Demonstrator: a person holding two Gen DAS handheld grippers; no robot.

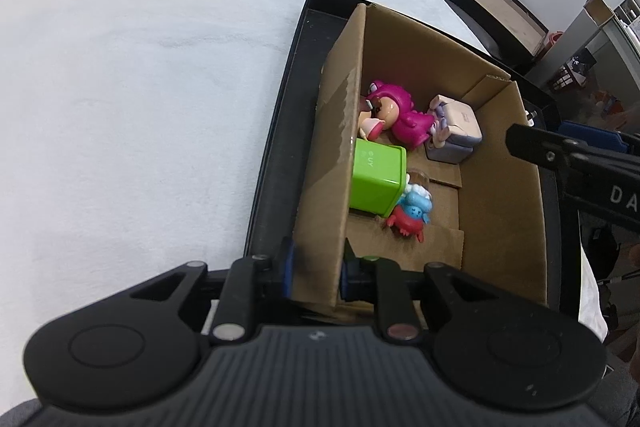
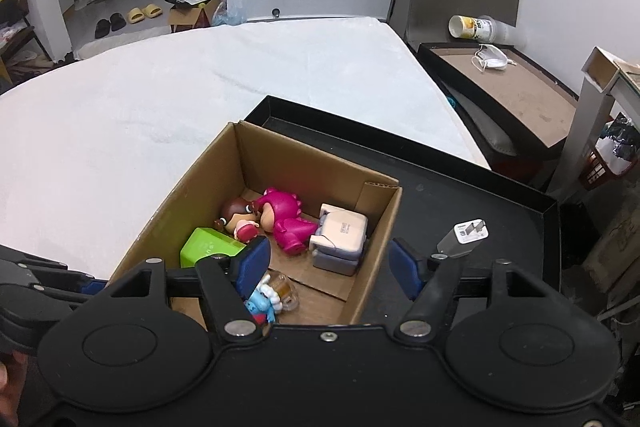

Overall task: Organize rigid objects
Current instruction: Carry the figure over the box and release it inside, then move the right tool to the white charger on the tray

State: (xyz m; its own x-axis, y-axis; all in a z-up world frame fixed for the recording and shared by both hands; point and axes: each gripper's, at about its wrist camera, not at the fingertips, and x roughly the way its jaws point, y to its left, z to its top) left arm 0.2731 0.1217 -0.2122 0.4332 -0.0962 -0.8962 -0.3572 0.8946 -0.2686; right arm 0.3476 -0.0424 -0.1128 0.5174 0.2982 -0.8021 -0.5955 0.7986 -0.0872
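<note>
The cardboard box (image 1: 500,187) is seen standing in a black tray (image 2: 460,195) that lies on a white bed (image 1: 140,87). Inside the box a pink doll (image 2: 286,217), a brown-haired doll (image 2: 236,211), a green box (image 1: 378,179), a pale lilac case (image 2: 340,239) and a small blue and red figure (image 1: 412,213) are gathered, the green box lying against the left wall. The box's left wall is clamped near its front corner by the left gripper (image 1: 316,273), its blue pads pressed on either side of the cardboard. The right gripper (image 2: 328,267) is held with its jaws apart astride the box's right wall, one finger inside above the blue figure and the other outside over the tray; the wall is not touched by the pads. A white charger plug (image 2: 466,235) is seen lying on the tray, just beside the right gripper's outer finger.
</note>
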